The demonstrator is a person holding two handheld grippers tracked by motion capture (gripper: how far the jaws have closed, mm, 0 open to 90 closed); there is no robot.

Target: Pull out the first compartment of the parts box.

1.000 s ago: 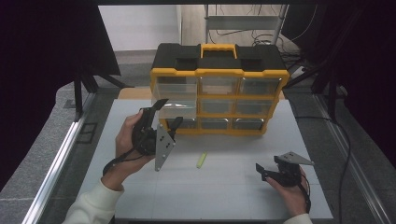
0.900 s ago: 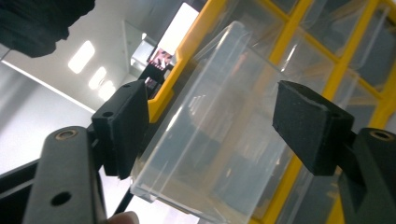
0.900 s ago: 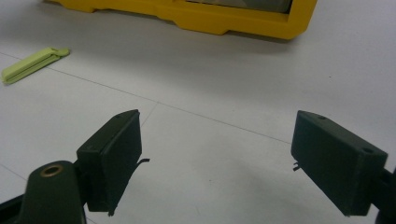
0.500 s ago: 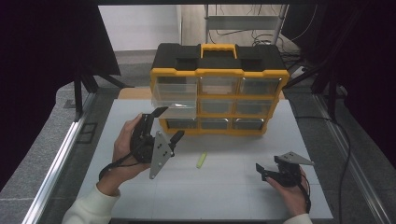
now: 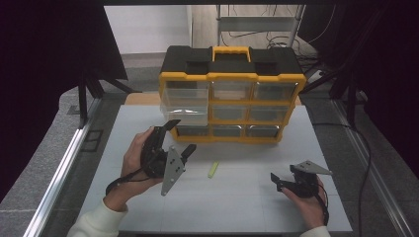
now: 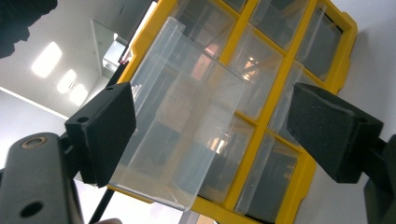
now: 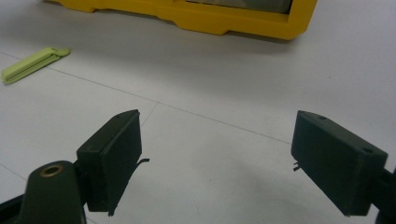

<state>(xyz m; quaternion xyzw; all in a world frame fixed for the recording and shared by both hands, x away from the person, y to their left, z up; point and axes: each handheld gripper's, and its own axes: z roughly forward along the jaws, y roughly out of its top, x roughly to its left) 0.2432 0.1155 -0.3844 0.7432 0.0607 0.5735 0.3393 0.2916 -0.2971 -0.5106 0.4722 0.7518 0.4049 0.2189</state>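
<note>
A yellow and black organiser with clear drawers stands at the back of the white table. One clear drawer in its left column is pulled out. My left gripper is just in front of it. Its jaws have just been opening and now stand wide, touching nothing. In the left gripper view the drawer lies beyond my left gripper. A small green clip lies on the table. My right gripper rests open near the front right, nothing between its jaws.
The right gripper view looks over my right gripper to the green clip at far left and the organiser's yellow base. Dark frame posts and cables flank the table.
My left gripper has drawn back a little from the pulled-out drawer and its jaws stand wider. The right gripper has not moved.
</note>
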